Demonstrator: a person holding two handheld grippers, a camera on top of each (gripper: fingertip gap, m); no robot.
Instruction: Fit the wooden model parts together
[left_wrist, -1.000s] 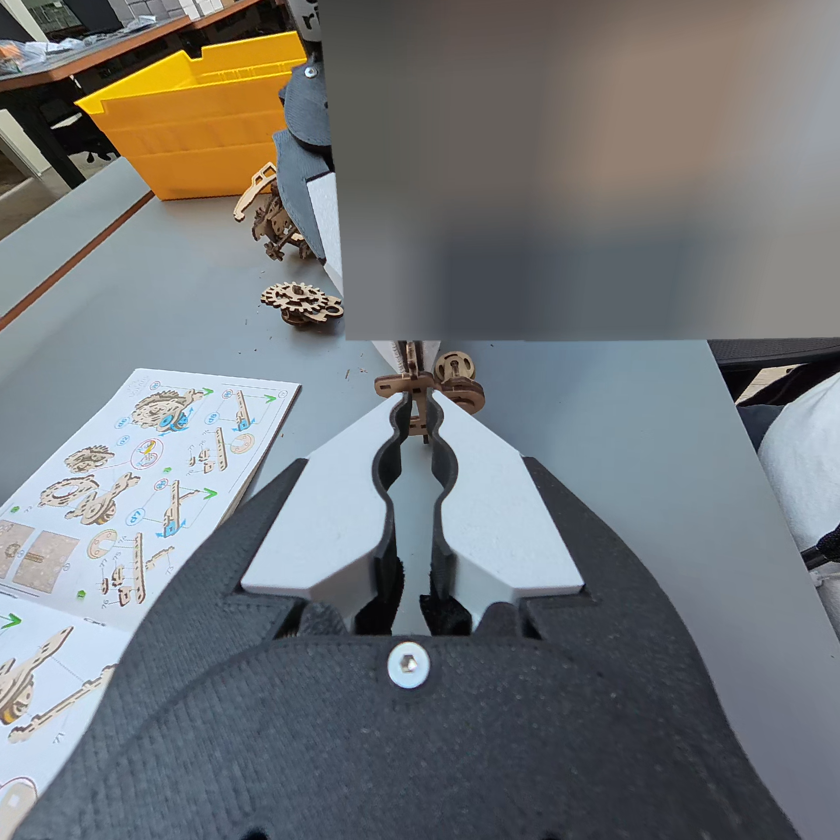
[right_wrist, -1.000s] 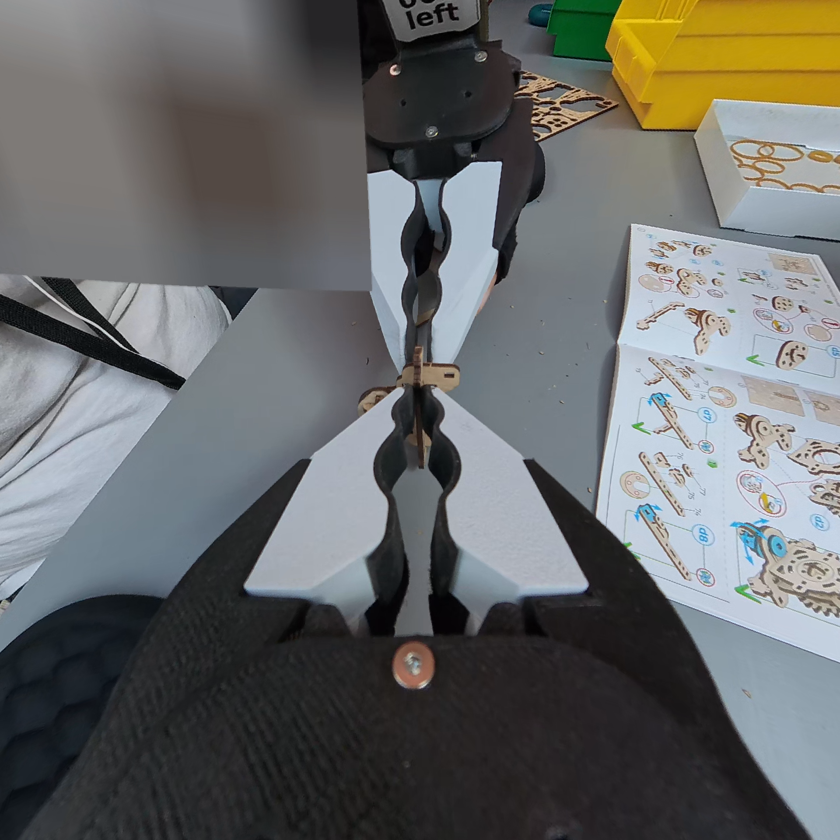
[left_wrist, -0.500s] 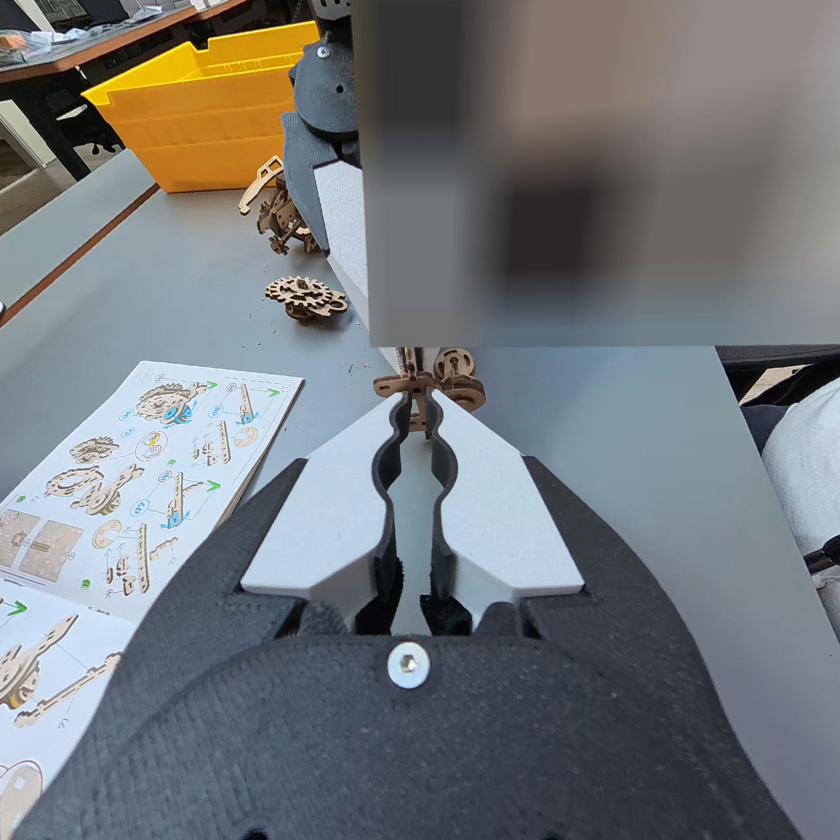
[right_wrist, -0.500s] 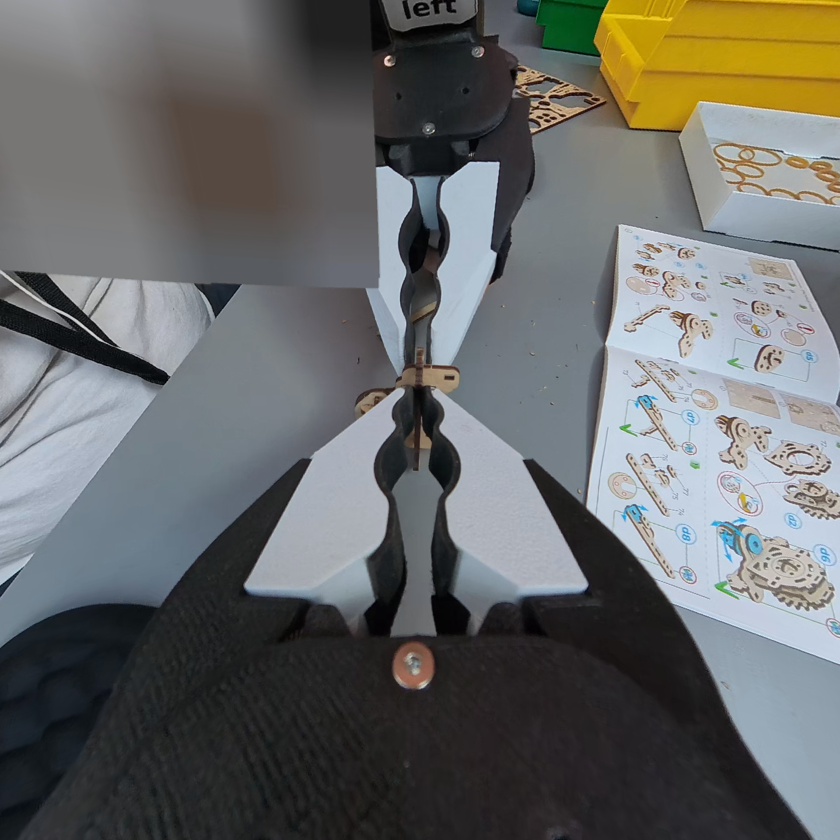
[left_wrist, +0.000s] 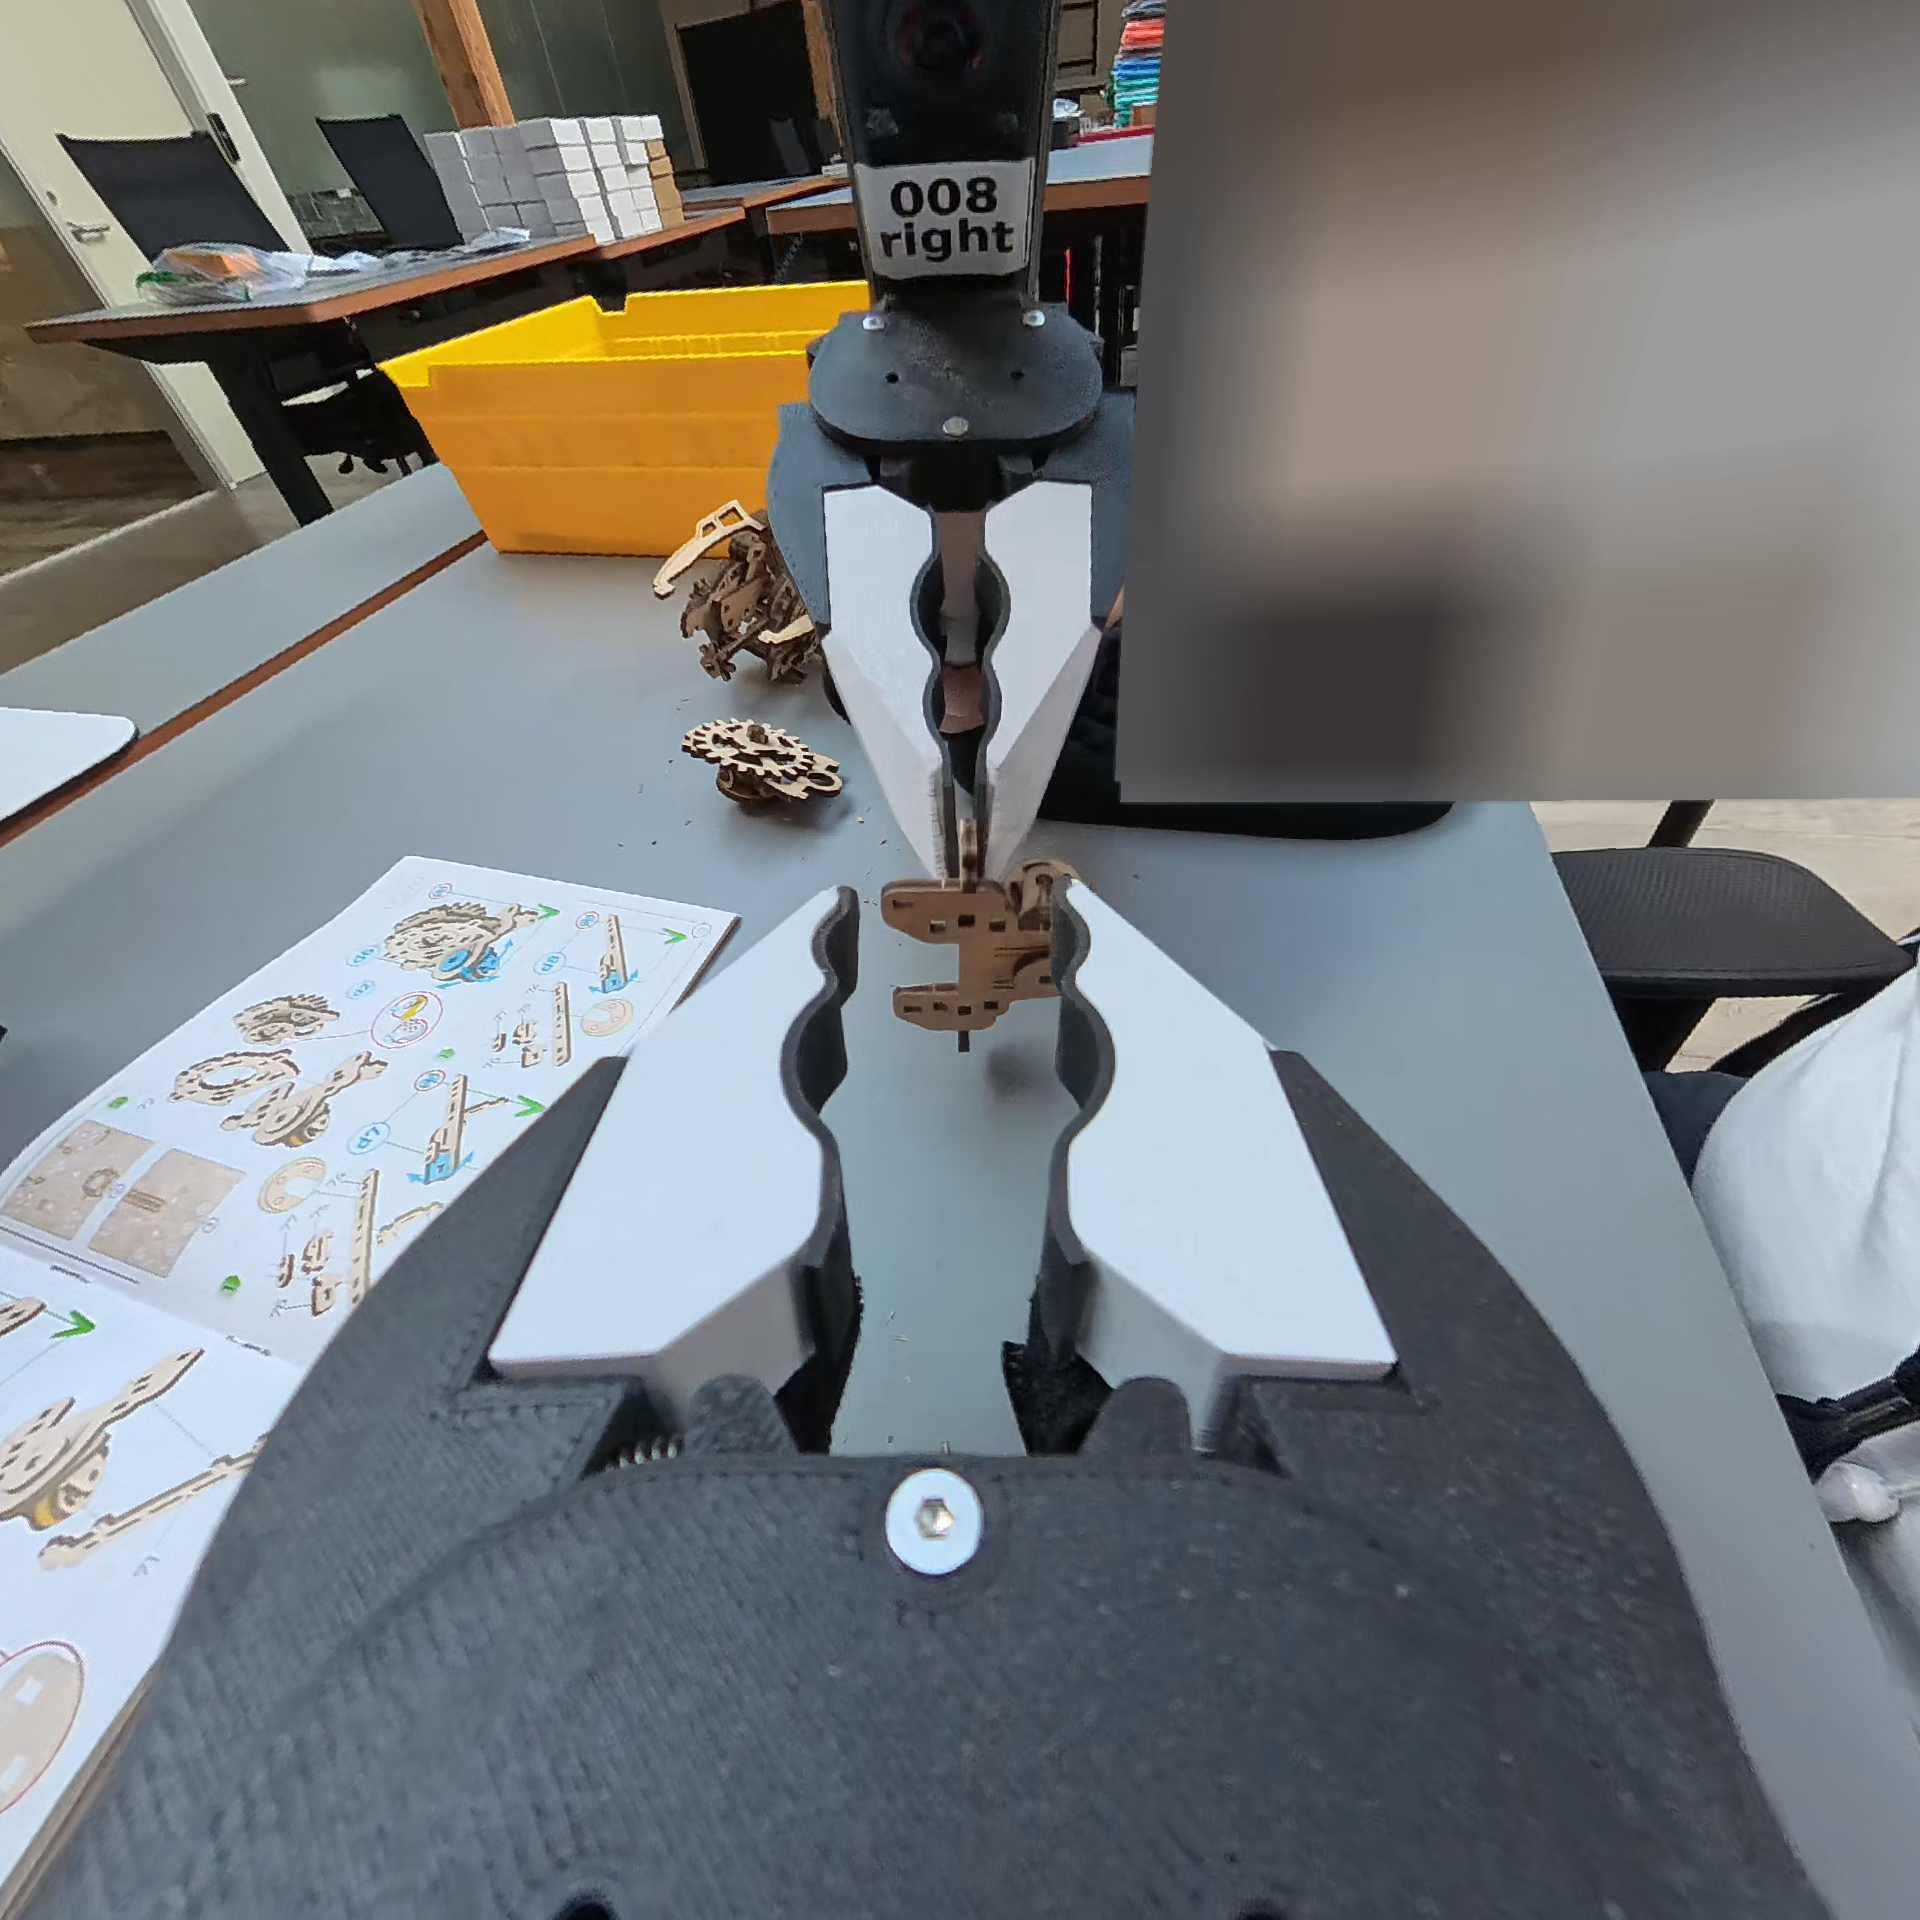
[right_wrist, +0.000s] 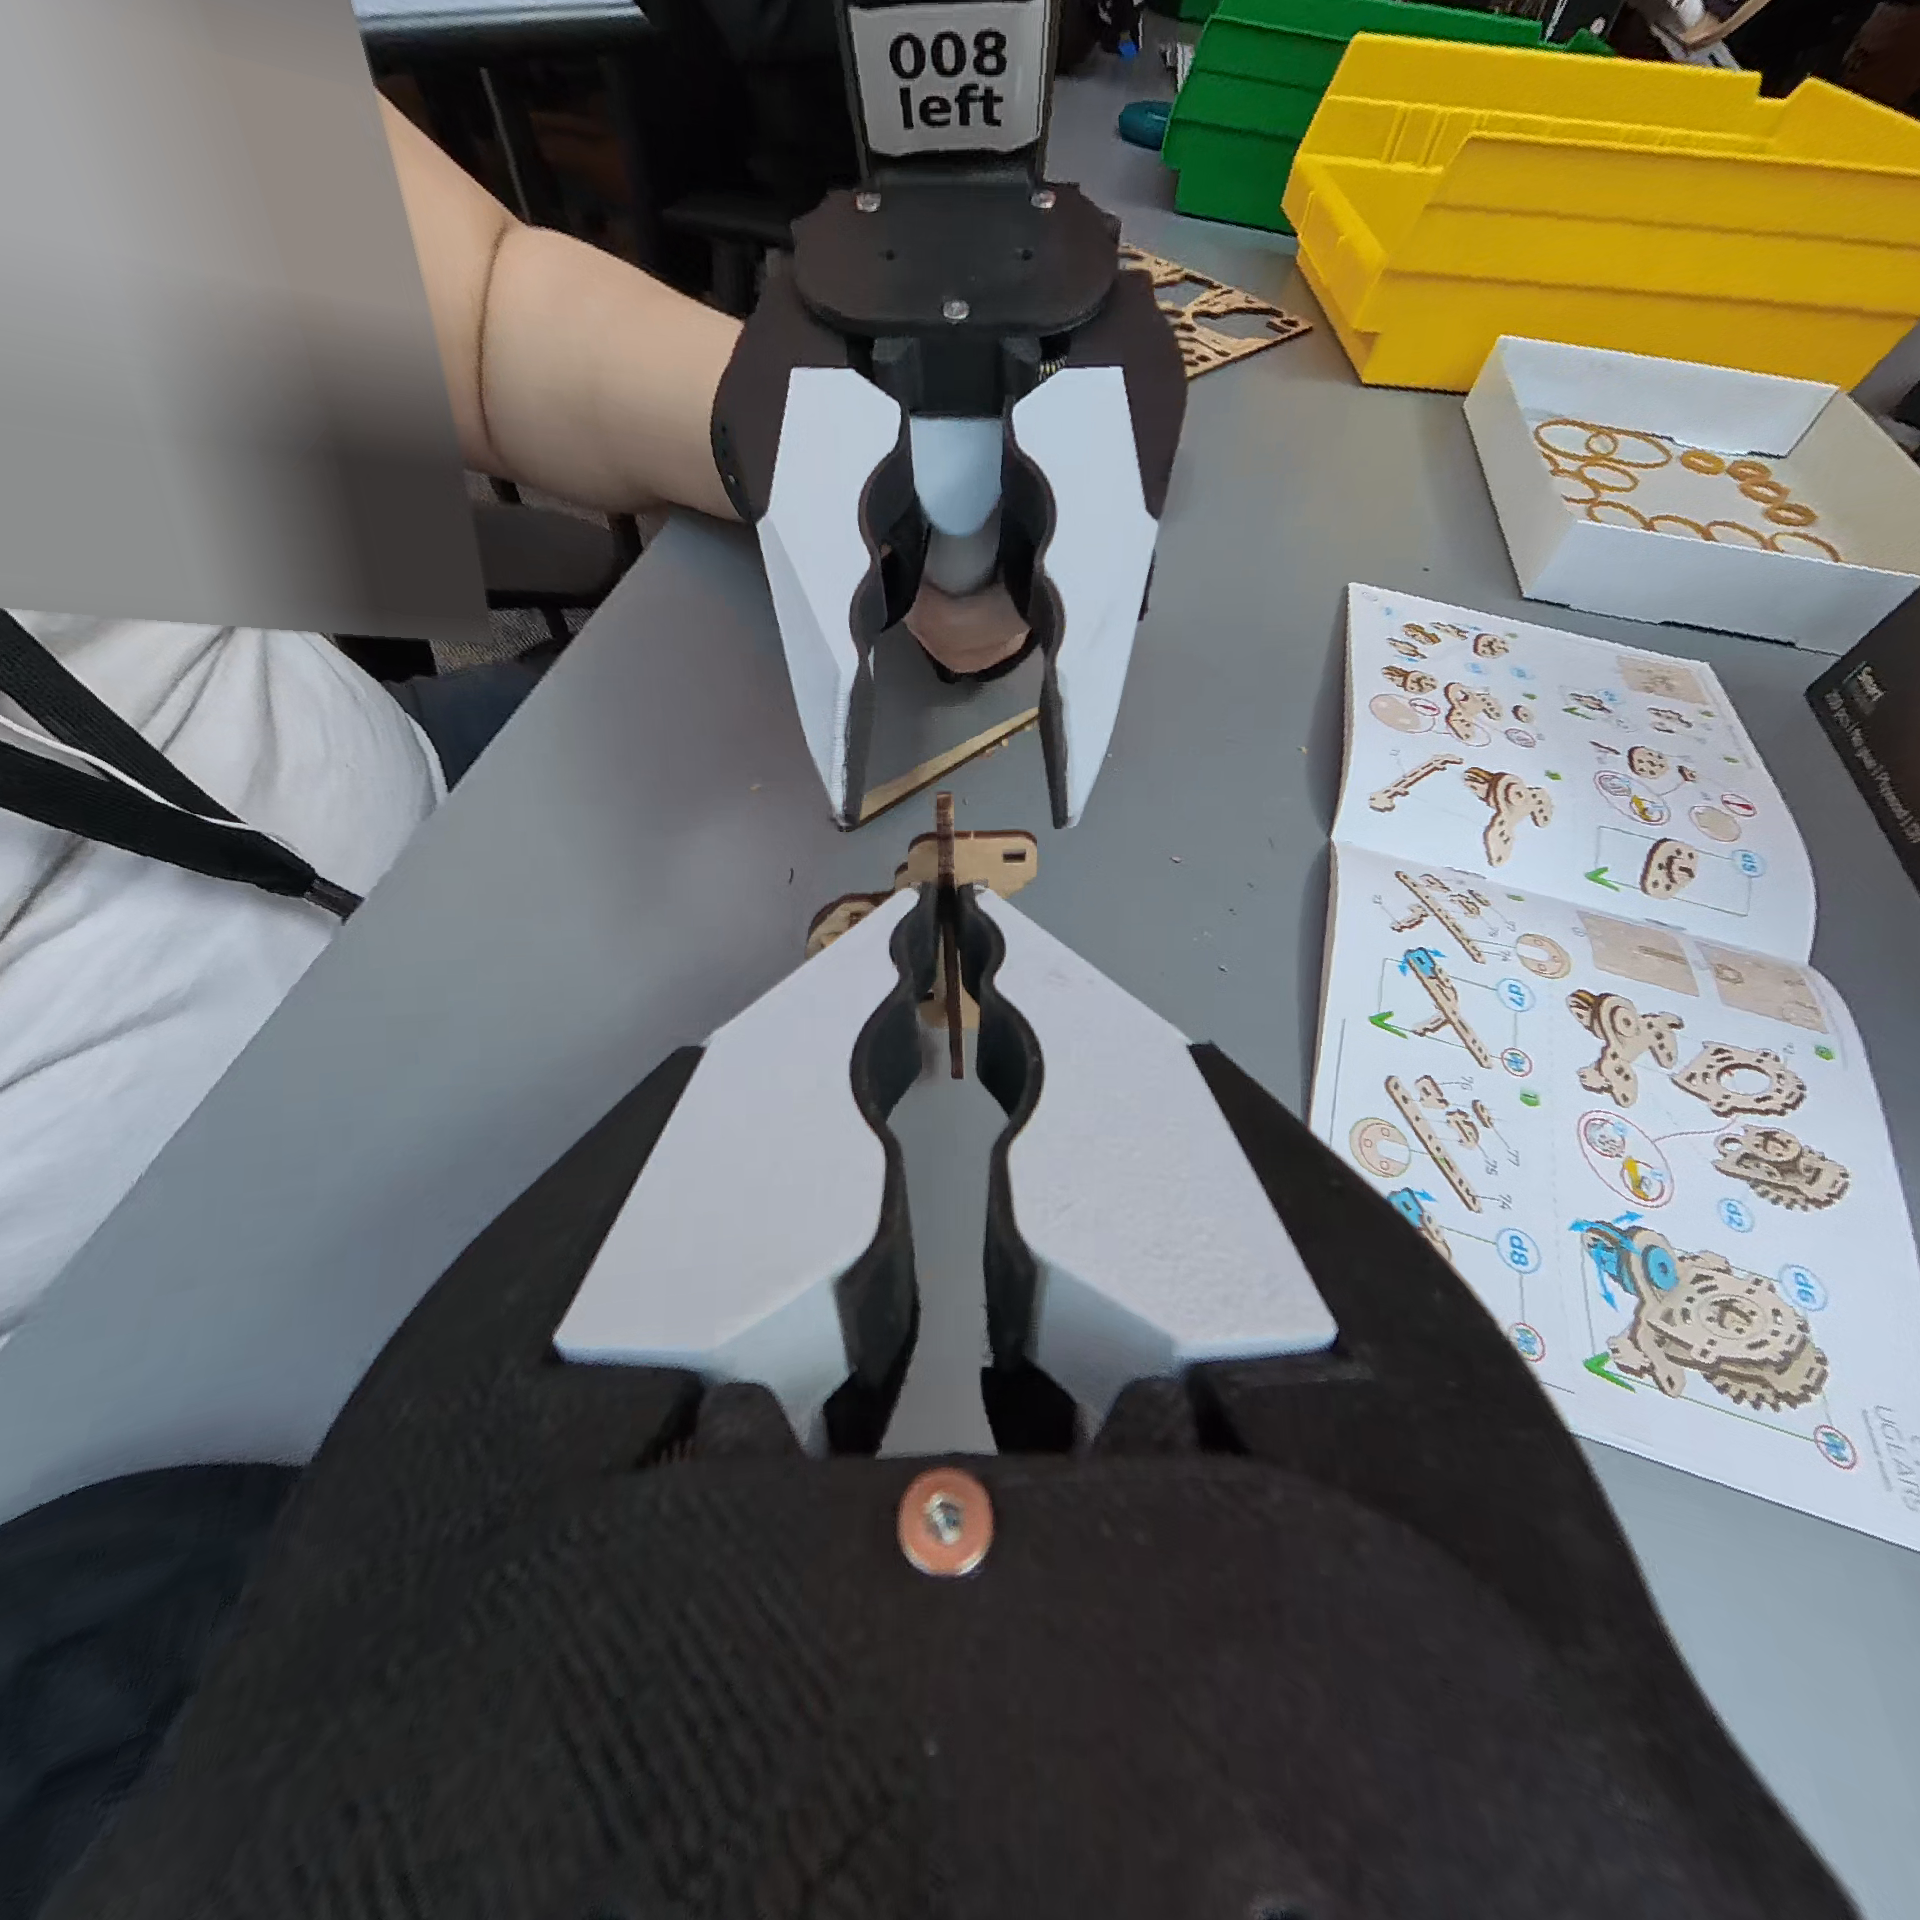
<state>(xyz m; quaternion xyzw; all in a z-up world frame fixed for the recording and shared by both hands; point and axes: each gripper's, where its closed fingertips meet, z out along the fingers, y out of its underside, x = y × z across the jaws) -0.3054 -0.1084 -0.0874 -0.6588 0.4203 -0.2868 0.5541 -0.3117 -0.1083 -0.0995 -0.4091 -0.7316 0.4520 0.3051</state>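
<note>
A small wooden assembly (left_wrist: 966, 951) of flat slotted pieces hangs above the grey table (left_wrist: 1299, 987). My right gripper (right_wrist: 943, 906) is shut on its thin upright piece, and a flat cross piece (right_wrist: 987, 862) sticks out past the tips. In the left wrist view the right gripper (left_wrist: 966, 836) comes in from the far side, pinching the assembly from above. My left gripper (left_wrist: 961, 909) is open, its fingers either side of the assembly; whether the right finger touches it I cannot tell. It faces me in the right wrist view (right_wrist: 956, 821), open and empty.
An instruction booklet (left_wrist: 312, 1091) lies left of the left gripper and also shows in the right wrist view (right_wrist: 1558, 987). A gear assembly (left_wrist: 764, 758), another wooden subassembly (left_wrist: 738, 603) and a yellow bin (left_wrist: 623, 436) lie beyond. A white box of wooden rings (right_wrist: 1662, 488) and more bins (right_wrist: 1610, 208) stand far right. The grippers are tip to tip, or close to it.
My left gripper has opened and let go of the wooden assembly. The right gripper stays shut on it and now holds it alone.
</note>
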